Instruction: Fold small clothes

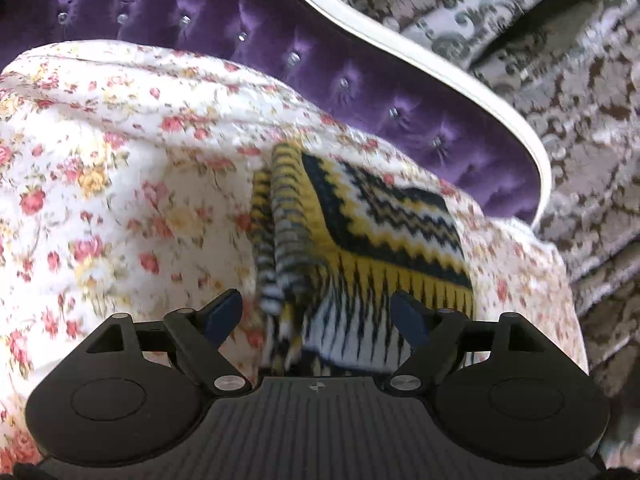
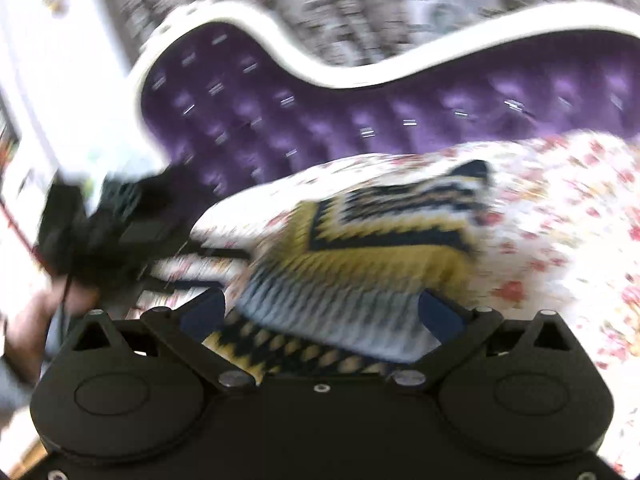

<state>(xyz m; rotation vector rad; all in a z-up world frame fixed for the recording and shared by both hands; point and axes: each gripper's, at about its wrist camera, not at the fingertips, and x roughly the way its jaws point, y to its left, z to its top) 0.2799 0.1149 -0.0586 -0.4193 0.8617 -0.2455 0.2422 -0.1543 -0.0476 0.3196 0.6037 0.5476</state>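
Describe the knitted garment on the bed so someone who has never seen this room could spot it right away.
Start at the purple tufted headboard with its white frame, then drop to the floral bedspread below it. The knitted garment lies folded near the bed's edge. It alone carries bold yellow, black and white zigzag bands against the pink roses around it.

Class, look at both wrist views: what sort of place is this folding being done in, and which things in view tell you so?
Most likely a bedroom at home. A purple tufted headboard with a white curved frame stands behind a mattress under a floral sheet, on which the knitted garment lies. Patterned wallpaper covers the wall behind.
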